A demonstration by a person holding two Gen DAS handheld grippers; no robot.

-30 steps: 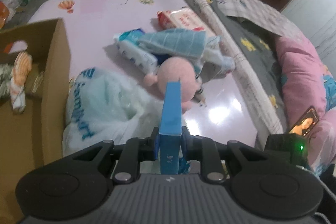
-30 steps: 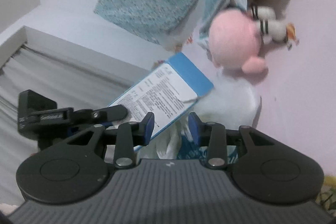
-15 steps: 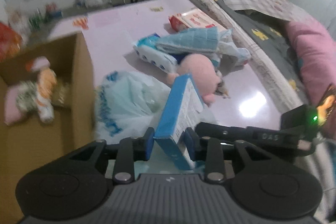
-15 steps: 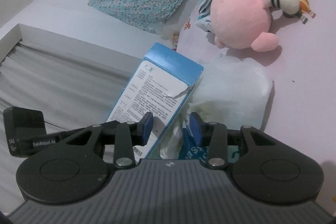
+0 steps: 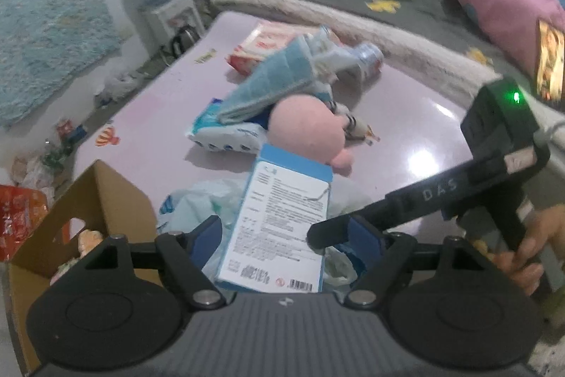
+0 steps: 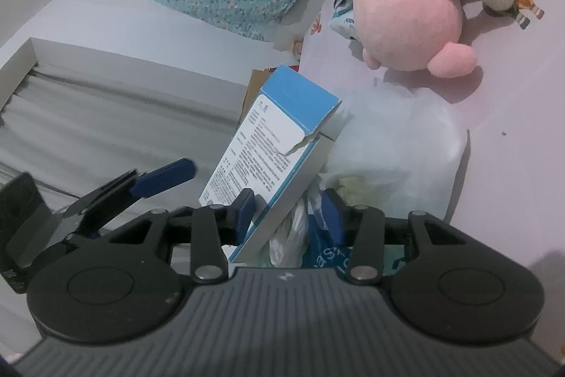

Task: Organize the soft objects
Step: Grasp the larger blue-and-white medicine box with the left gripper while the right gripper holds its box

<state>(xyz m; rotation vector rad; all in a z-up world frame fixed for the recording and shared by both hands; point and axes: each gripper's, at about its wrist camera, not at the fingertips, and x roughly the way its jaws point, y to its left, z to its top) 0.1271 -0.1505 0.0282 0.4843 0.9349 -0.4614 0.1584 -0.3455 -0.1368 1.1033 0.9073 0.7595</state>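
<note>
The left tongs (image 5: 284,237) are opening, pads clear of the blue-and-white carton (image 5: 282,221) standing between them. The right tongs (image 6: 289,211) straddle the same carton (image 6: 272,161); whether both pads clench it I cannot tell. It hangs over a white plastic bag (image 6: 399,147) on the pink counter (image 5: 406,115), near the pink plush toy (image 5: 307,129), right of the cardboard box (image 5: 102,196)

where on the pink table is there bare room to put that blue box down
Bare patches: the glossy stretch right of the pink plush toward the bed edge, and the far-left tabletop beyond the cardboard box. Crowded: the middle pile and the plastic bag near the tools.
</note>
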